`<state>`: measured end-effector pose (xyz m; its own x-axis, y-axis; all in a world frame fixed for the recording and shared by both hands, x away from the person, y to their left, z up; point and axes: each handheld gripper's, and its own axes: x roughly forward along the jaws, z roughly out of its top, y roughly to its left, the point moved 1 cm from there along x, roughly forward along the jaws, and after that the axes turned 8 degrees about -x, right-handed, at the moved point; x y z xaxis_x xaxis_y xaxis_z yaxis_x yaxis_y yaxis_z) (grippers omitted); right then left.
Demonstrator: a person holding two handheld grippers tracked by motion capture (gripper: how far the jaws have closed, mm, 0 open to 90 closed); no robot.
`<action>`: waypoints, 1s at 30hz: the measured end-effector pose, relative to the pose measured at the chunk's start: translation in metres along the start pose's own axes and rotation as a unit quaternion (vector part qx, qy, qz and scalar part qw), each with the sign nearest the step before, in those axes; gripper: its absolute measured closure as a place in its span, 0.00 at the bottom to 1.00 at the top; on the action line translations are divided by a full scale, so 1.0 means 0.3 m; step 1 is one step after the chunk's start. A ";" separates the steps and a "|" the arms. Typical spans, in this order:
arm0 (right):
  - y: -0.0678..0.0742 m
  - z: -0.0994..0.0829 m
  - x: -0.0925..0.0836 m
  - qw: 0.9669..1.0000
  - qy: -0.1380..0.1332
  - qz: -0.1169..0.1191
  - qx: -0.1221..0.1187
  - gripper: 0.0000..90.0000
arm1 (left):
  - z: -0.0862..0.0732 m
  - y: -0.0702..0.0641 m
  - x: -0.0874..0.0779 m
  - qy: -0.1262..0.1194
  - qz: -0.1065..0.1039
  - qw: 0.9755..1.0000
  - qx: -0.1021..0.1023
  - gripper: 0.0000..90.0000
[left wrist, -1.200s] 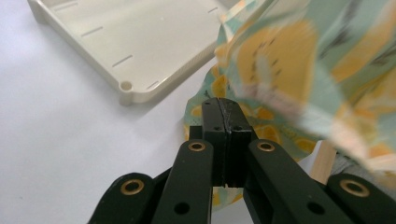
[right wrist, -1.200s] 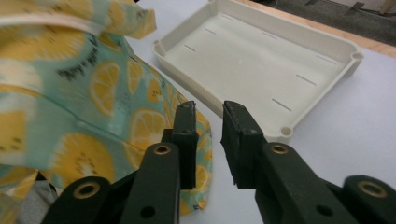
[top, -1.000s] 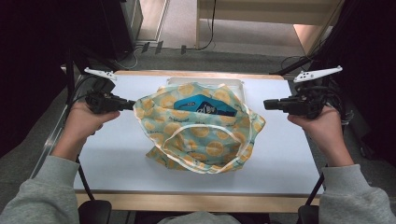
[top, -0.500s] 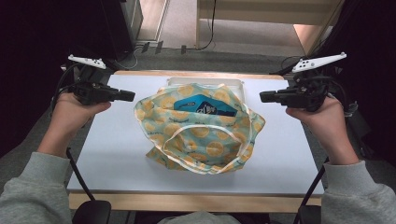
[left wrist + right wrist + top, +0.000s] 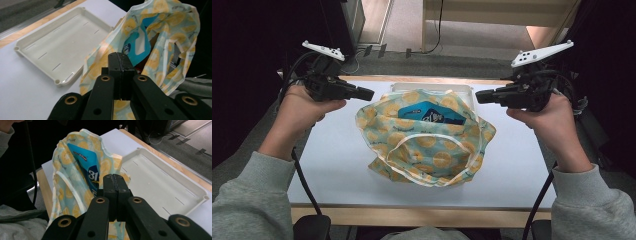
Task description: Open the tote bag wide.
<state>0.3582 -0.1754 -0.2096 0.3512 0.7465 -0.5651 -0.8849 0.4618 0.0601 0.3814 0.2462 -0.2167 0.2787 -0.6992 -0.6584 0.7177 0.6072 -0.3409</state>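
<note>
Both tongs were held clear of the table, jaws pressed together on nothing. From the high view, the left gripper was seen at ten o'clock of the bag, and the right gripper at two o'clock, each pointed inward and just short of the cloth. The lemon-printed bag was set mid-table, its mouth gaping, with a blue packet lodged inside. A white tray was laid touching the bag at twelve o'clock, partly covered by it.
</note>
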 end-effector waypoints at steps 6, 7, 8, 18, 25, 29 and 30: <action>0.045 0.031 0.026 1.000 0.004 0.009 -0.015 1.00 | 0.029 -0.028 0.036 0.007 -0.001 1.000 0.004 1.00; 0.048 0.033 0.032 1.000 0.005 0.008 -0.018 1.00 | 0.033 -0.031 0.043 0.008 -0.001 1.000 0.005 1.00; 0.049 0.036 0.041 1.000 0.007 0.009 -0.021 1.00 | 0.038 -0.035 0.054 0.012 -0.001 1.000 0.004 1.00; 0.102 0.050 0.109 0.999 0.018 0.033 -0.030 1.00 | 0.060 -0.062 0.115 0.019 -0.006 1.000 0.013 1.00; 0.118 0.013 0.154 0.998 0.039 0.034 -0.035 1.00 | 0.036 -0.066 0.153 0.019 -0.005 1.000 0.008 1.00; 0.096 -0.024 0.162 0.998 0.052 0.022 -0.025 1.00 | 0.013 -0.051 0.174 0.025 -0.005 1.000 0.001 1.00; 0.089 -0.032 0.161 0.998 0.053 0.019 -0.023 1.00 | 0.007 -0.047 0.178 0.025 -0.004 1.000 0.000 1.00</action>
<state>0.3485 -0.1317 -0.2431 0.2847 0.7068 -0.6476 -0.9113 0.4093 0.0461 0.3874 0.1996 -0.2456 0.2410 -0.6835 -0.6890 0.7195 0.6023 -0.3457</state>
